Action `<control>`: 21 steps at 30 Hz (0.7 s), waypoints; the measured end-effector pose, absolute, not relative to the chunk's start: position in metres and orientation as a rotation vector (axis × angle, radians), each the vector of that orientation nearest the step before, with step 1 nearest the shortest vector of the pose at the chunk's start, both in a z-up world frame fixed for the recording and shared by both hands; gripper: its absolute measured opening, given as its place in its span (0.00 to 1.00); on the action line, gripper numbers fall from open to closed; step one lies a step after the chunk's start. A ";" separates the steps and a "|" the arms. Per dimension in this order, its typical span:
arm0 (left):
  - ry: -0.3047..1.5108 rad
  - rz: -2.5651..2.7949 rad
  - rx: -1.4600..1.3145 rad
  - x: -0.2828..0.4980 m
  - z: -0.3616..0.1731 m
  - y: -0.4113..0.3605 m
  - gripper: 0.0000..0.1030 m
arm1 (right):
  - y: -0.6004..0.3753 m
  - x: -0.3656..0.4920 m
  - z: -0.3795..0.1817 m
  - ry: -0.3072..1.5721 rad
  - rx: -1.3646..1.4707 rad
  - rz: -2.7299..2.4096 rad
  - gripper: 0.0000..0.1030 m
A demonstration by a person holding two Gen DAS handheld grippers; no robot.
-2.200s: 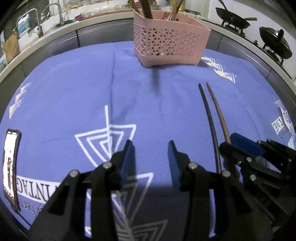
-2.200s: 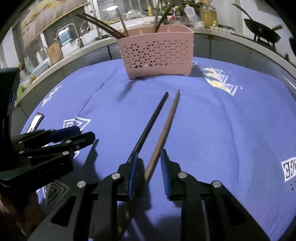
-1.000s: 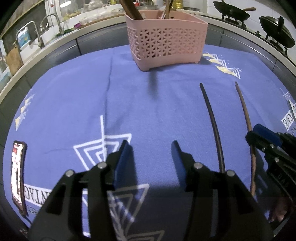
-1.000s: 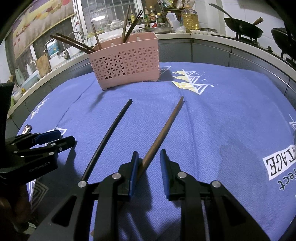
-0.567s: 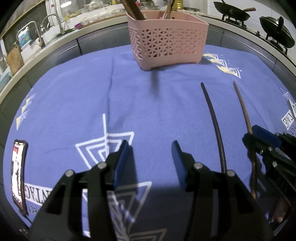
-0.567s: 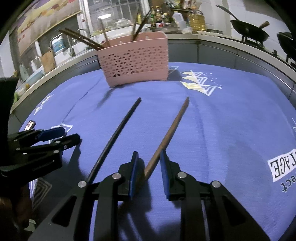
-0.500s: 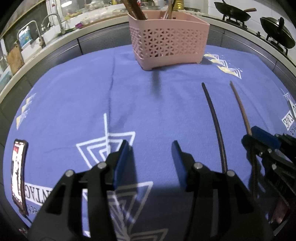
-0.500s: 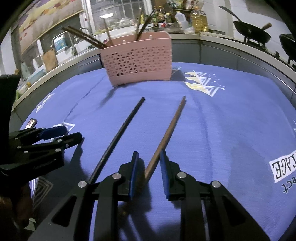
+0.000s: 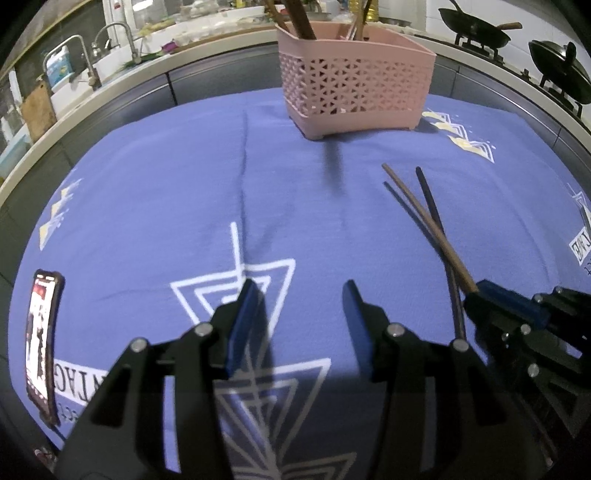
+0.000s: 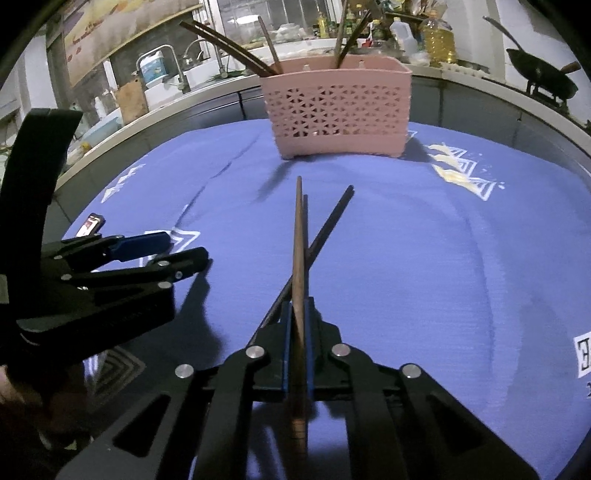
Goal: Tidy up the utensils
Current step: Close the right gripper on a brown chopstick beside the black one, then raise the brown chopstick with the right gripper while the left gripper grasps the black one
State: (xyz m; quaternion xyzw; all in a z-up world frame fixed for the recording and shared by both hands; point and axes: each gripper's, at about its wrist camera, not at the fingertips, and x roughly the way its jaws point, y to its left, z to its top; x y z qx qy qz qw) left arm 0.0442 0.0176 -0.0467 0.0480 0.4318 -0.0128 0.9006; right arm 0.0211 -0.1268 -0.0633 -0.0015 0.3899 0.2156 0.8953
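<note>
A pink lattice basket with several chopsticks in it stands at the far side of a blue cloth. My right gripper is shut on a brown chopstick and holds it lifted above the cloth, tip pointing at the basket. It also shows in the left wrist view. A black chopstick lies on the cloth beneath it, crossing under it. My left gripper is open and empty, low over the cloth left of the right gripper.
A phone lies at the cloth's left edge. A sink and taps stand behind at the left, woks on a stove at the right. Bottles stand behind the basket.
My right gripper has shut on the brown chopstick and lifted it off the cloth, swinging its tip left over the black one. My left gripper has stayed in place, open.
</note>
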 end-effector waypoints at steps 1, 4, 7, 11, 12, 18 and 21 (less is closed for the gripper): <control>0.893 -0.026 0.100 0.044 -0.047 0.018 0.45 | -0.125 0.021 -0.063 0.811 -0.002 0.451 0.07; 0.892 -0.025 0.101 0.044 -0.047 0.017 0.45 | -0.120 0.020 -0.062 0.817 -0.002 0.461 0.07; 0.892 -0.025 0.102 0.044 -0.047 0.018 0.45 | -0.118 0.020 -0.062 0.820 -0.003 0.465 0.07; 0.892 -0.023 0.101 0.043 -0.047 0.018 0.45 | -0.118 0.019 -0.061 0.822 -0.006 0.463 0.07; 0.893 -0.023 0.101 0.043 -0.047 0.018 0.45 | -0.118 0.020 -0.062 0.821 -0.007 0.455 0.07; 0.911 -0.042 0.092 0.045 -0.047 0.017 0.45 | -0.149 0.027 -0.062 0.831 0.057 0.367 0.07; 0.921 -0.072 0.083 0.048 -0.044 0.012 0.54 | -0.164 0.028 -0.063 0.837 0.078 0.333 0.07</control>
